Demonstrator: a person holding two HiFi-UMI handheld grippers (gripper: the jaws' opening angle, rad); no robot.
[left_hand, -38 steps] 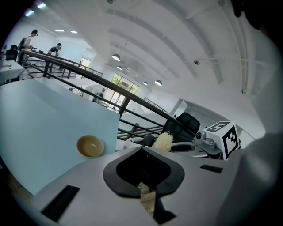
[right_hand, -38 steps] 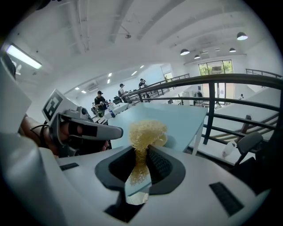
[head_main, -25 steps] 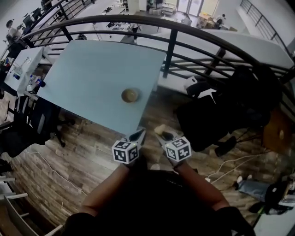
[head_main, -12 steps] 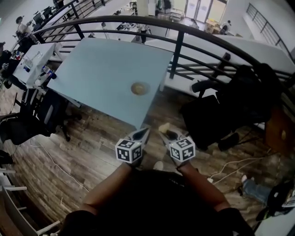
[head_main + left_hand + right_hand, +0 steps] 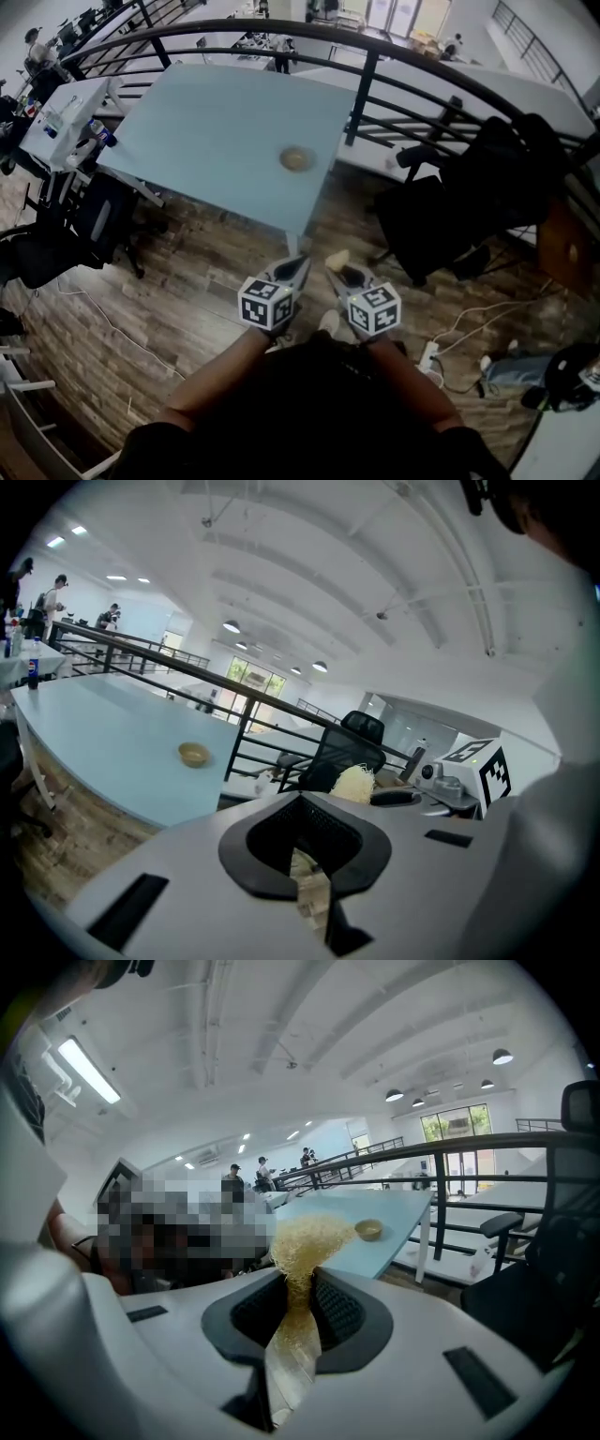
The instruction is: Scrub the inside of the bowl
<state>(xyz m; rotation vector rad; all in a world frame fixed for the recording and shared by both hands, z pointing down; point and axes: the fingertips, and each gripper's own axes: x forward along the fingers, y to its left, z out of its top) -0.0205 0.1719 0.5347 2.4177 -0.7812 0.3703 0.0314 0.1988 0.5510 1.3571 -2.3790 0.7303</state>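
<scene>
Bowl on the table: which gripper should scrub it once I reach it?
Right. The right gripper is shut on the scrubber, whose fluffy end sticks out ahead. The left gripper is shut on nothing, so it likely suits steadying the bowl. Both are apart from the table.

A bowl [image 5: 295,158] lies on the table [image 5: 206,131] (right edge), railing [image 5: 361,86] behind.

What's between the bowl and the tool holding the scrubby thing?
The head view shows only wooden floor, then bare blue tabletop, between the right tool with its scrubber and the bowl.
</scene>
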